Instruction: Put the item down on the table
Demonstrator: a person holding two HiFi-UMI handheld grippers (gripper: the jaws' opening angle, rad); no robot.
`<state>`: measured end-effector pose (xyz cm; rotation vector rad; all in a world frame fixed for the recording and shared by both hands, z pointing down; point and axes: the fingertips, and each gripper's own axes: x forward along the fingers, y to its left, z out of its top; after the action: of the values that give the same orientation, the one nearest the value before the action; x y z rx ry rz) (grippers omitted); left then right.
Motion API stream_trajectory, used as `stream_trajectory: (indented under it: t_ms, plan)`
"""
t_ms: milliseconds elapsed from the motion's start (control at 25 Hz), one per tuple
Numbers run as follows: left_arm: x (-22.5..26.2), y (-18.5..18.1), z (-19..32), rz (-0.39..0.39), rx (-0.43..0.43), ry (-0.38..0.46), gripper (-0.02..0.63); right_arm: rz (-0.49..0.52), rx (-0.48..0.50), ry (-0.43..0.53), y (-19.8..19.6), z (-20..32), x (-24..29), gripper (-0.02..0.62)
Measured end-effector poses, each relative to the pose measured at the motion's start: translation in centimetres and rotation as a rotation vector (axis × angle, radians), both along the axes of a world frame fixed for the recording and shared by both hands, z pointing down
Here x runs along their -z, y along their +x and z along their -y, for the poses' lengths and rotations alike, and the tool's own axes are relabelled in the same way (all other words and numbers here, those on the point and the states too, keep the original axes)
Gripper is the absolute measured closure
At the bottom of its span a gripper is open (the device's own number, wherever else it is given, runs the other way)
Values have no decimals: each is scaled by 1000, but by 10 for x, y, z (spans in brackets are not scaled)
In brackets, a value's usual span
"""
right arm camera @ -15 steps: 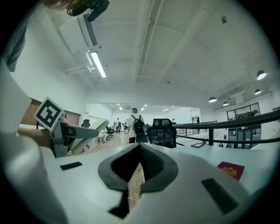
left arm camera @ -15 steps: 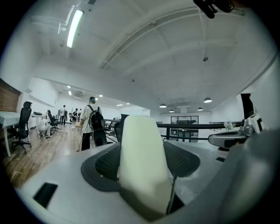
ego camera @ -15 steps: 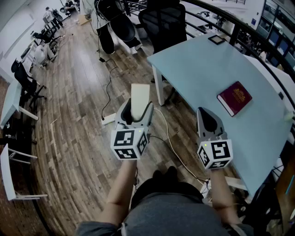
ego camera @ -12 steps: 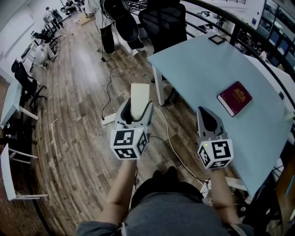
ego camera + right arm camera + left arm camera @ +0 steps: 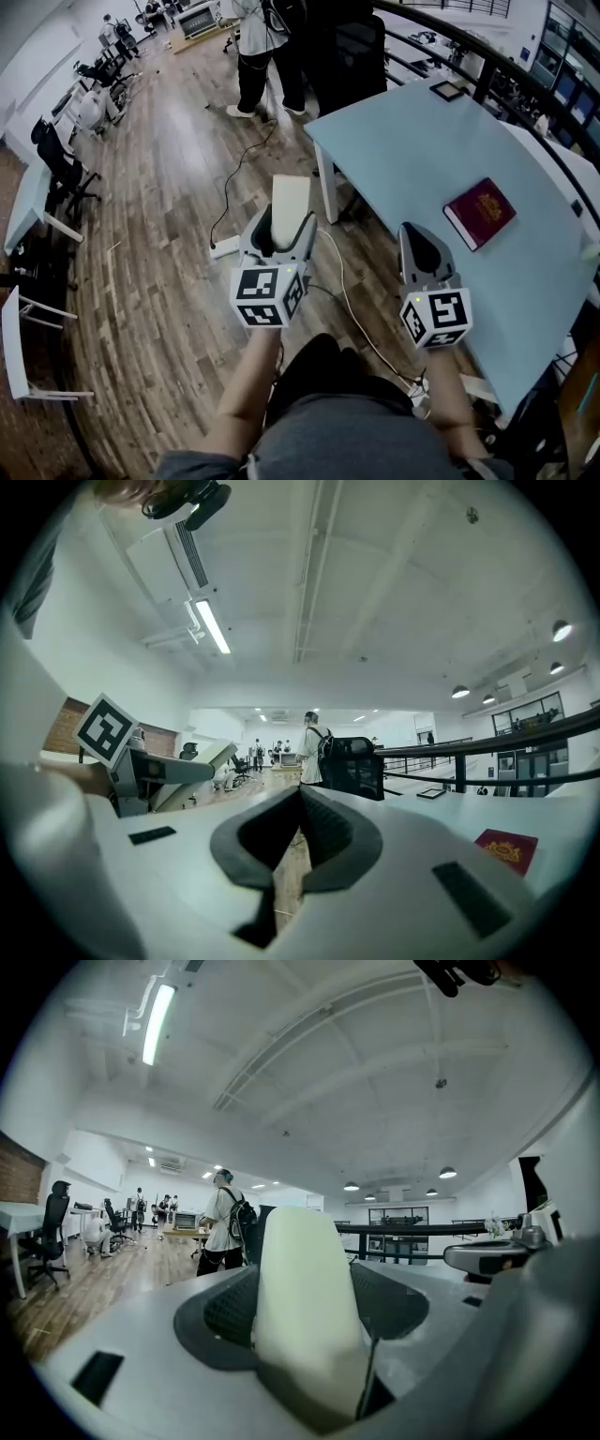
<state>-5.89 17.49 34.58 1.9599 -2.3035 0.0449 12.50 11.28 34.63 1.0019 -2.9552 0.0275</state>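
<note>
A pale cream block stands up between the jaws of my left gripper, which is shut on it and holds it over the wooden floor, left of the light blue table. In the left gripper view the block fills the gap between the dark pads. My right gripper hovers by the table's near edge; in the right gripper view its fingertips meet with nothing between them. A dark red book lies on the table to the right of it.
A person with a backpack stands by a black office chair at the table's far end. A small dark frame lies on the far tabletop. A cable and white power strip lie on the floor.
The person at the far end has walked further into view. Both grippers keep their hold and place; the left one sits slightly further right.
</note>
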Motion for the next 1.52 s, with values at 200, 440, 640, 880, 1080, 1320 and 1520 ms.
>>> stream_trajectory:
  t_ms: [200,440,640,880,1080,1320,1520]
  plan:
    - [0,-12,13,-16,11,5,296,0,37,-5,-14,10,-1,592]
    - [-4,-39,56,-20,20,19,296,0,30,-2,-37,47,-6,592]
    - [-19,-70,109,-36,4,4,296,-2,21,-4,-72,93,-12,592]
    - [-23,-119,171,-48,-22,-13,296,5,-14,-40,-123,148,-17,592]
    - [-18,-152,216,-37,-51,-12,296,-6,-39,-36,-156,188,-15,592]
    - [-21,-180,258,-52,-91,-12,296,-16,-99,-22,-175,227,-11,592]
    - [-29,-185,283,-53,-130,-25,296,-26,-141,-14,-179,246,-10,592]
